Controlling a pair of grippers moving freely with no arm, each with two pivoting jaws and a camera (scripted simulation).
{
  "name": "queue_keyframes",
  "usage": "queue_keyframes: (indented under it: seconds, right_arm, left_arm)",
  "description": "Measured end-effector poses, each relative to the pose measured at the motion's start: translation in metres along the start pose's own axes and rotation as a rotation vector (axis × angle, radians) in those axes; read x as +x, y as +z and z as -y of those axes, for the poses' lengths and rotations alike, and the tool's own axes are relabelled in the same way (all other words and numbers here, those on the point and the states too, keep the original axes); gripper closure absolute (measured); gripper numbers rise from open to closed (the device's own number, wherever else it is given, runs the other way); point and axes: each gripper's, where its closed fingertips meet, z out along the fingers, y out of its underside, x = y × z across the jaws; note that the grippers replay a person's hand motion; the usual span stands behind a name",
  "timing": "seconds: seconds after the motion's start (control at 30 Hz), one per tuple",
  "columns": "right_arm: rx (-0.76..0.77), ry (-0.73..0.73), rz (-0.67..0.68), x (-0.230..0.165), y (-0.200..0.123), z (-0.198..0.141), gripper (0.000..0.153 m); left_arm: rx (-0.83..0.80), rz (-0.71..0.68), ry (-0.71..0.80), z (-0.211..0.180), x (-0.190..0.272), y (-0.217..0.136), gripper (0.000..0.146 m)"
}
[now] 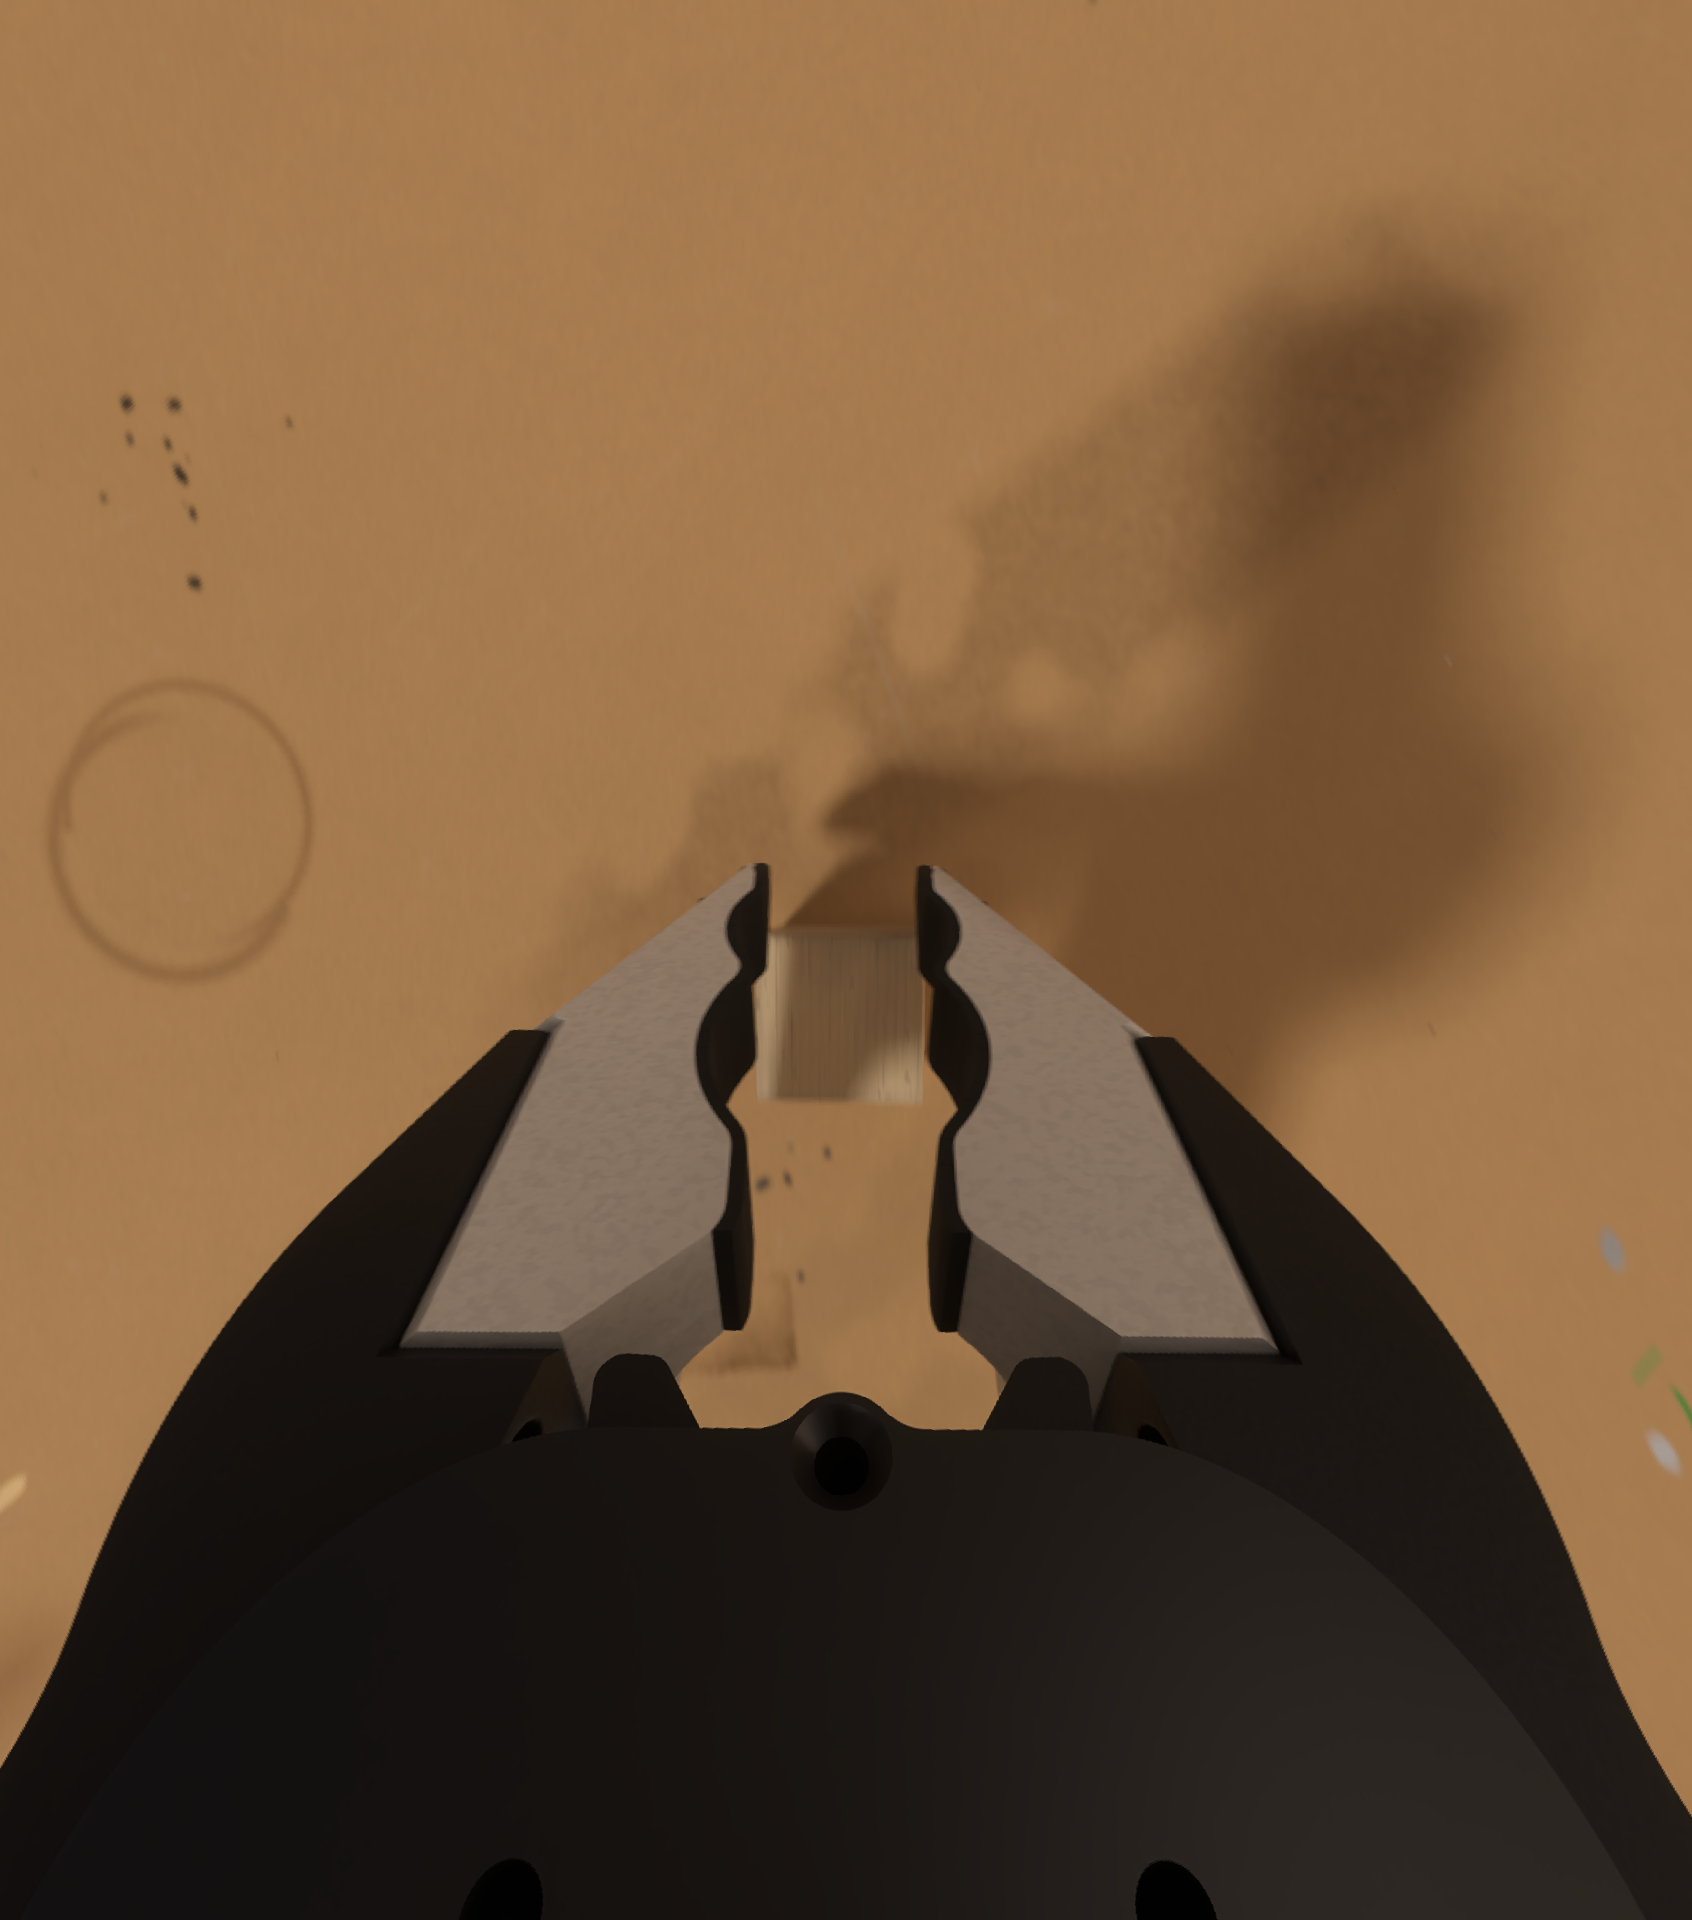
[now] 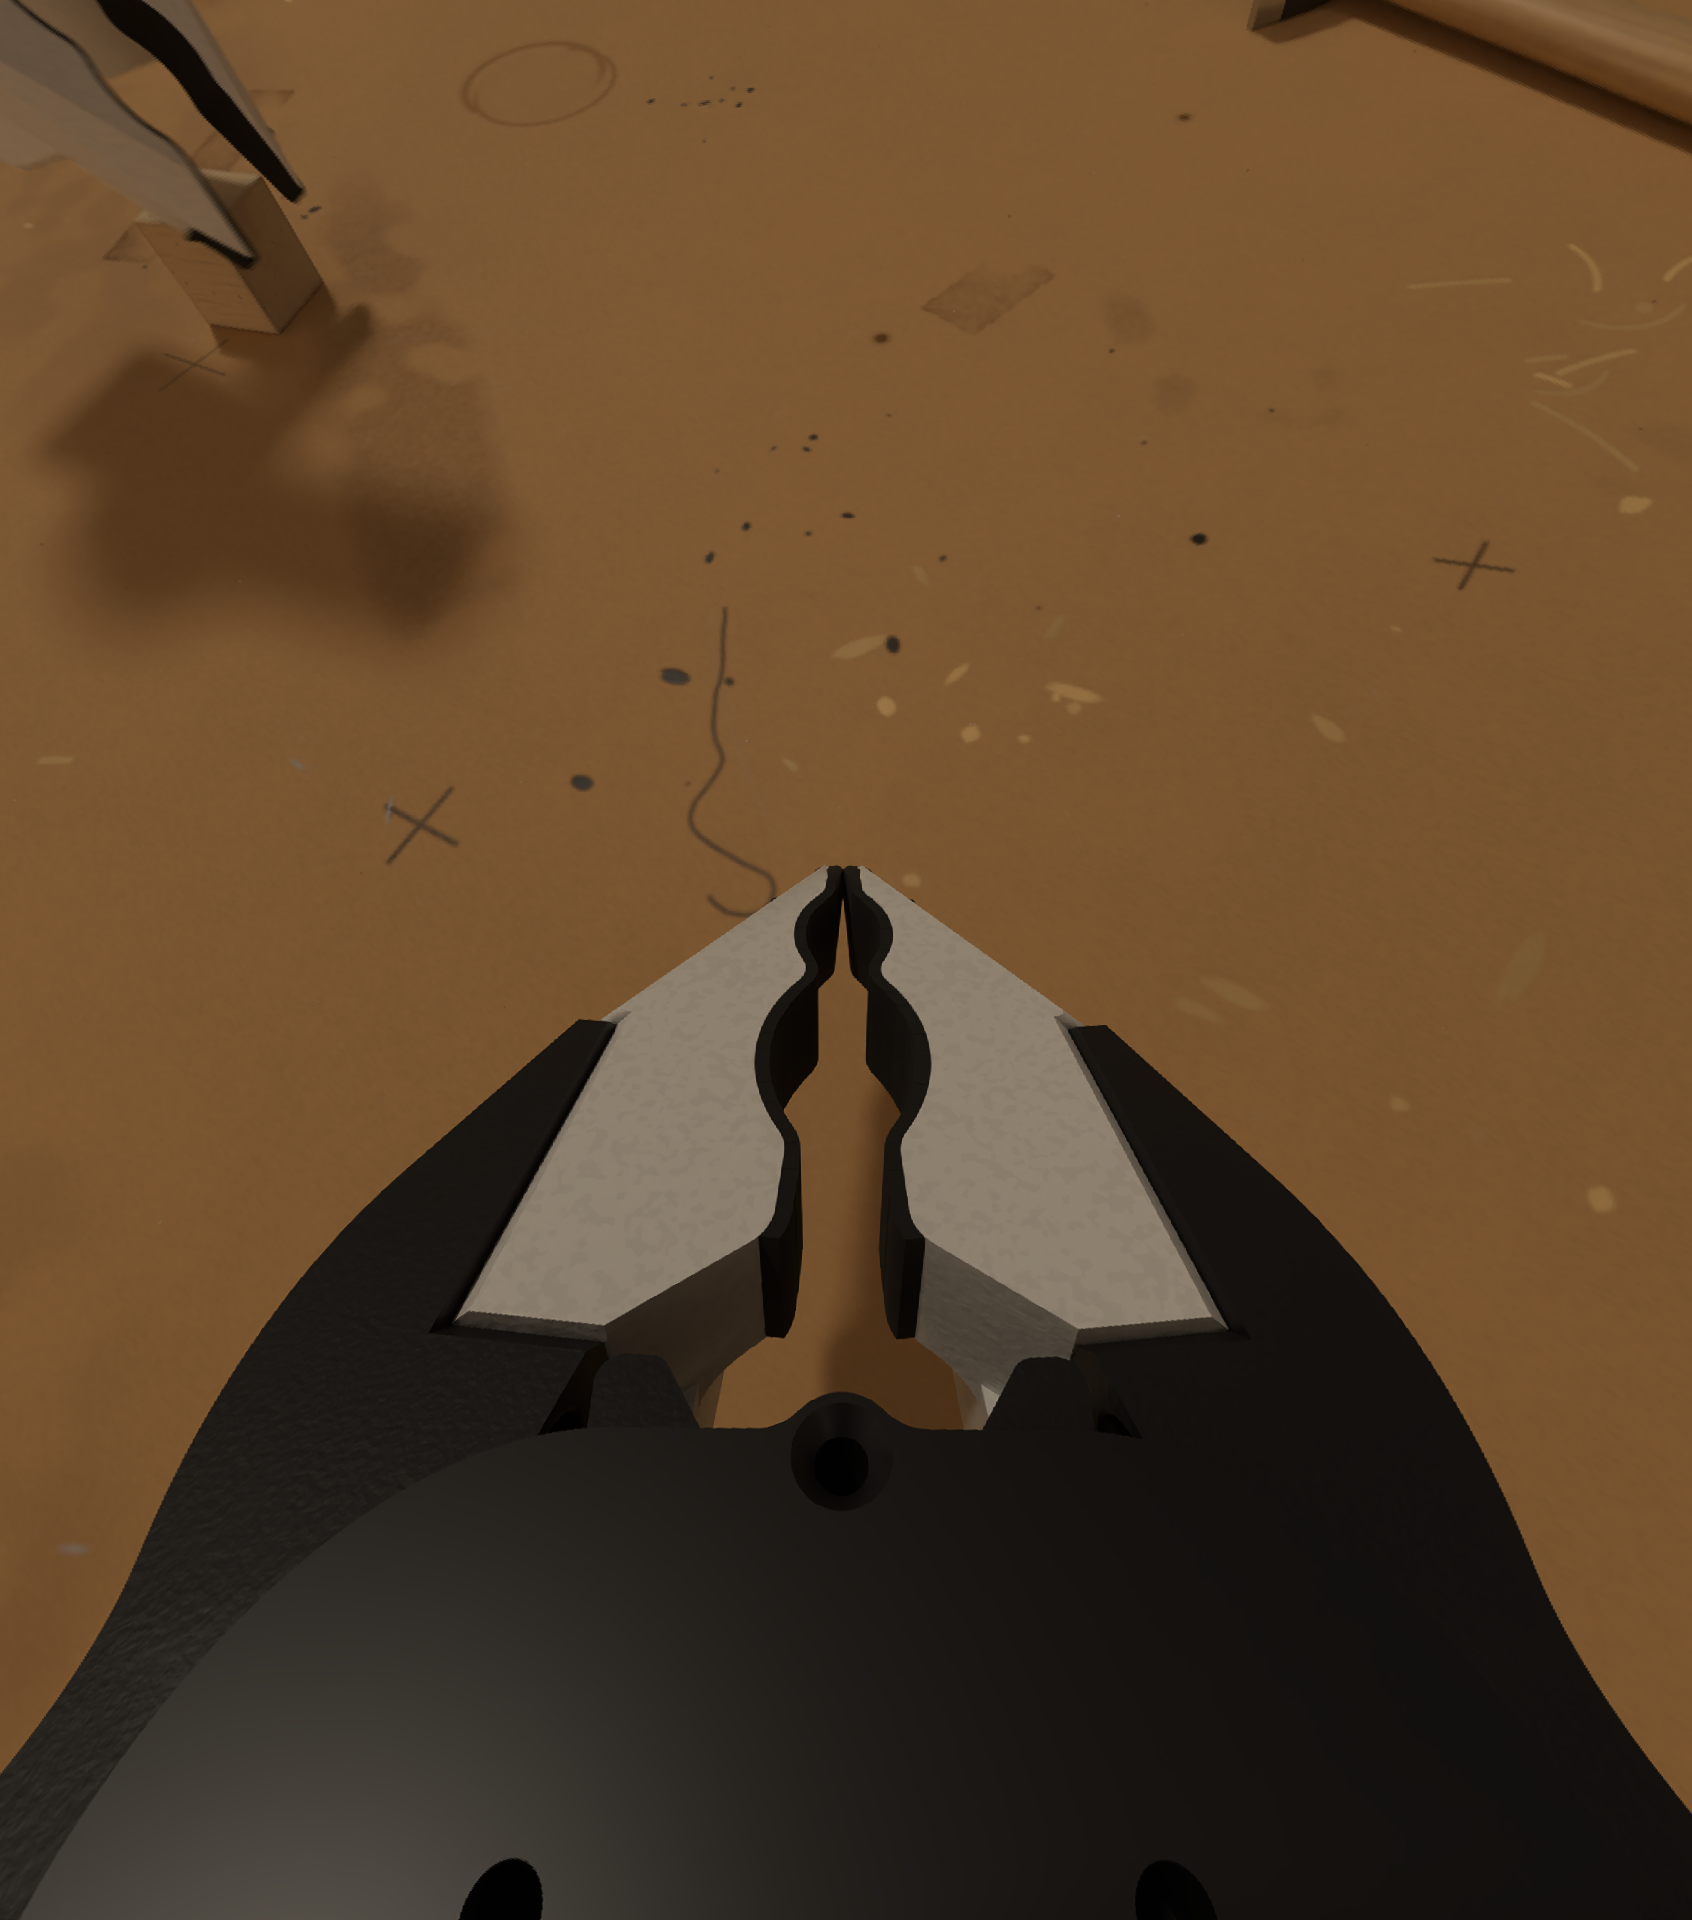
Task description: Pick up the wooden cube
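The wooden cube is a small pale block that sits between the fingers of my left gripper. Both fingers press on its sides, so the gripper is shut on it. In the right wrist view the cube shows at the far upper left with the left gripper clamped over it from above. It is low over the brown table, and I cannot tell whether it touches the surface. My right gripper is shut and empty, with its tips together, low over the table and well away from the cube.
The brown table top bears a ring stain, dark specks, pencil crosses and a wavy line. A pale wooden beam lies at the far upper right in the right wrist view.
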Motion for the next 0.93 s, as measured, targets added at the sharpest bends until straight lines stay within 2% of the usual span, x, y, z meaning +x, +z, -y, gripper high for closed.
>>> queue_keyframes:
  seconds: [0.1,0.23,0.43,0.5,0.73,0.83,0.93]
  right_arm:
    - [0.004,0.007,-0.001,0.002,-0.001,0.0,0.153]
    - [0.001,0.015,0.0,0.003,0.0,-0.002,0.153]
    - [-0.001,0.017,0.0,0.002,0.0,0.0,0.153]
    - [0.001,0.017,-0.001,0.002,0.0,0.001,0.153]
    - [0.007,0.009,-0.002,-0.002,-0.005,0.009,0.153]
    - [0.029,0.018,0.021,-0.01,-0.011,0.02,0.153]
    - [0.086,0.024,0.056,-0.021,-0.023,0.042,0.153]
  left_arm:
    - [-0.046,-0.017,0.003,-0.023,0.002,-0.012,0.103]
    - [-0.079,0.008,0.0,-0.045,0.001,-0.007,0.101]
    - [-0.001,-0.007,-0.022,-0.034,-0.001,0.003,0.103]
    - [0.019,-0.032,-0.028,-0.031,0.0,0.005,0.109]
    - [0.045,-0.04,-0.002,-0.03,0.005,0.004,0.109]
    - [0.076,-0.047,0.034,-0.023,0.016,-0.002,0.109]
    - [0.161,-0.059,0.109,0.0,0.034,-0.018,0.109]
